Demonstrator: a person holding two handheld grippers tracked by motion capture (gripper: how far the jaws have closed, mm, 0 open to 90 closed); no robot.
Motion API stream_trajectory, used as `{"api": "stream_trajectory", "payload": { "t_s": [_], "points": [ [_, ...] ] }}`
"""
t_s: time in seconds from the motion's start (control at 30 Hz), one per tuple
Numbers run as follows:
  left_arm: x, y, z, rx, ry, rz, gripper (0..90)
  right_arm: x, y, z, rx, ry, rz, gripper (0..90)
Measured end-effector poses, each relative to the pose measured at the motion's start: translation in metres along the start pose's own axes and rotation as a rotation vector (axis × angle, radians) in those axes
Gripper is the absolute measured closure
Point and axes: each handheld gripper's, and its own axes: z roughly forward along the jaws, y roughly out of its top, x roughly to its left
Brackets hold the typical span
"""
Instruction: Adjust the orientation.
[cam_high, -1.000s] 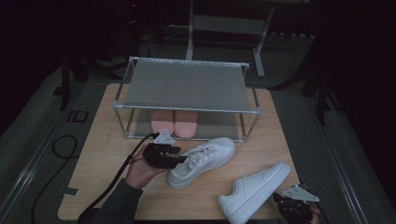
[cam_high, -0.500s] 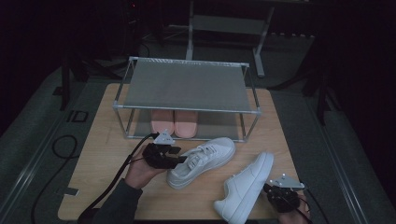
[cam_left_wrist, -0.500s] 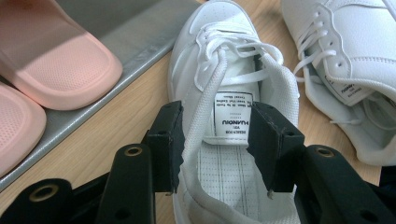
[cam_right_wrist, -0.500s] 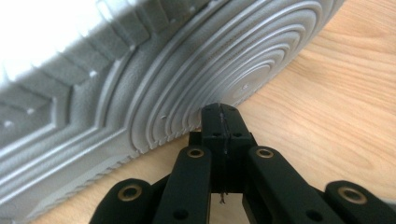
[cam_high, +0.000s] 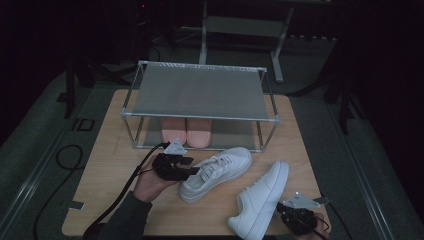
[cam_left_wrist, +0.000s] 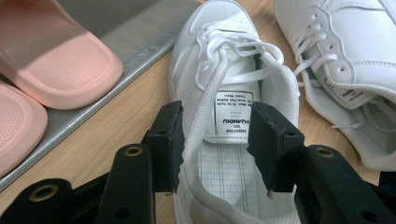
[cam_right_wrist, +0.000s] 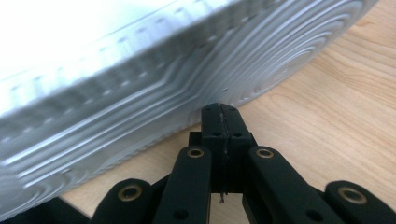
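A wooden table (cam_high: 100, 185) carries a grey metal shoe rack (cam_high: 200, 92) with pink slippers (cam_high: 186, 131) on its lower shelf. In front of the rack lie two white lace-up sneakers. The left sneaker (cam_high: 216, 166) points toward the rack; the left gripper (cam_left_wrist: 215, 144) clamps its heel collar, one jaw inside, one outside. The right sneaker (cam_high: 261, 199) is tipped on its side, ribbed sole facing the right gripper (cam_right_wrist: 223, 113), whose jaws are pressed together, empty, at the sole.
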Motion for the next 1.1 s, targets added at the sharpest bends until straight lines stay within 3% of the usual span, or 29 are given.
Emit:
{"api": "stream_trajectory", "payload": {
  "t_s": [0.17, 0.33, 0.7, 0.9, 1.0, 1.1],
  "points": [
    [0.0, 0.0, 0.0, 0.0, -0.003, -0.002, 55.2, 0.001, 0.003, 0.0, 0.013, 0.016, -0.012, 90.0],
    [0.0, 0.0, 0.0, 0.0, -0.002, 0.0, 55.2, 0.01, 0.011, 0.008, -0.009, 0.069, -0.033, 90.0],
    [0.002, 0.0, -0.002, -0.002, 0.003, -0.002, 55.2, 0.02, 0.026, 0.019, -0.04, 0.098, -0.052, 90.0],
    [0.003, -0.001, -0.005, -0.011, 0.004, -0.009, 55.2, 0.012, 0.027, 0.006, -0.078, 0.065, -0.039, 90.0],
    [0.003, -0.001, -0.005, -0.012, -0.002, -0.01, 55.2, -0.005, 0.033, -0.016, -0.157, 0.006, 0.006, 90.0],
    [0.002, -0.001, -0.004, -0.016, -0.01, -0.01, 55.2, -0.015, 0.039, -0.023, -0.186, -0.028, 0.026, 90.0]
  ]
}}
